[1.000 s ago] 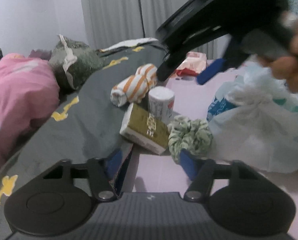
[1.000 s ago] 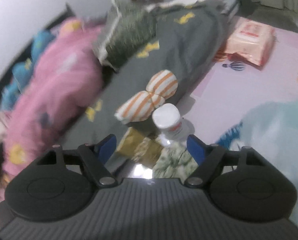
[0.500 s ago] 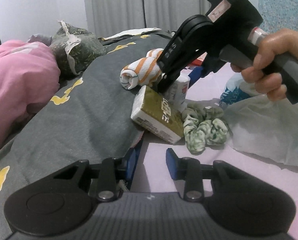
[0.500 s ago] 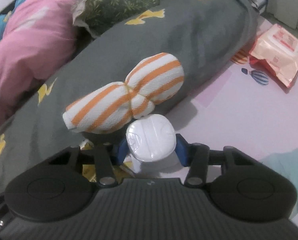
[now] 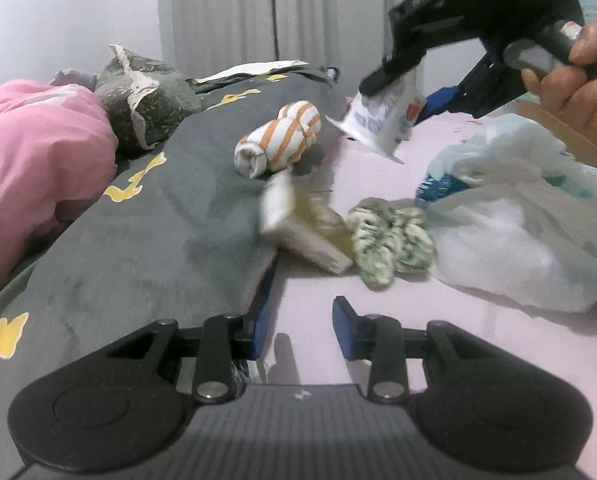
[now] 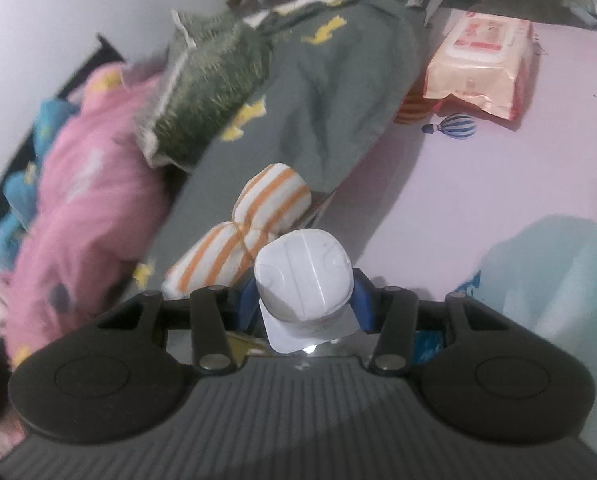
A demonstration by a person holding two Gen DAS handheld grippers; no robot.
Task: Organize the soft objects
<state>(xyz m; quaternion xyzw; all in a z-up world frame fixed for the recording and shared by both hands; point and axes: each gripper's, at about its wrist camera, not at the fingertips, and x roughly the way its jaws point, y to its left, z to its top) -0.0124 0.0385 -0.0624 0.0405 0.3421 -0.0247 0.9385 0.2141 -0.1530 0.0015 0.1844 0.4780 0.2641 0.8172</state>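
Two fingers of my left gripper stand narrowly apart on nothing, low at six o'clock over the pink bed sheet, while at one o'clock the right gripper carries the white tissue pack clear of the striped sock roll and green scrunchie. From the right wrist, my right gripper is clamped on the tissue pack at six o'clock, squeezed across its middle, I judge, so it won't slip; the sock roll lies just beyond at eleven.

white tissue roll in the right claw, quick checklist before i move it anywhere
1. White tissue roll pinched between both pads of the right claw: ok.
2. Roll lifted clear of the striped towel roll and gold box: ok.
3. Gold box settled: cannot tell, it is blurred.
4. Left claw empty: ok.
5. Green scrunchie untouched: ok.
6. Drop-off spot in view: cannot tell.
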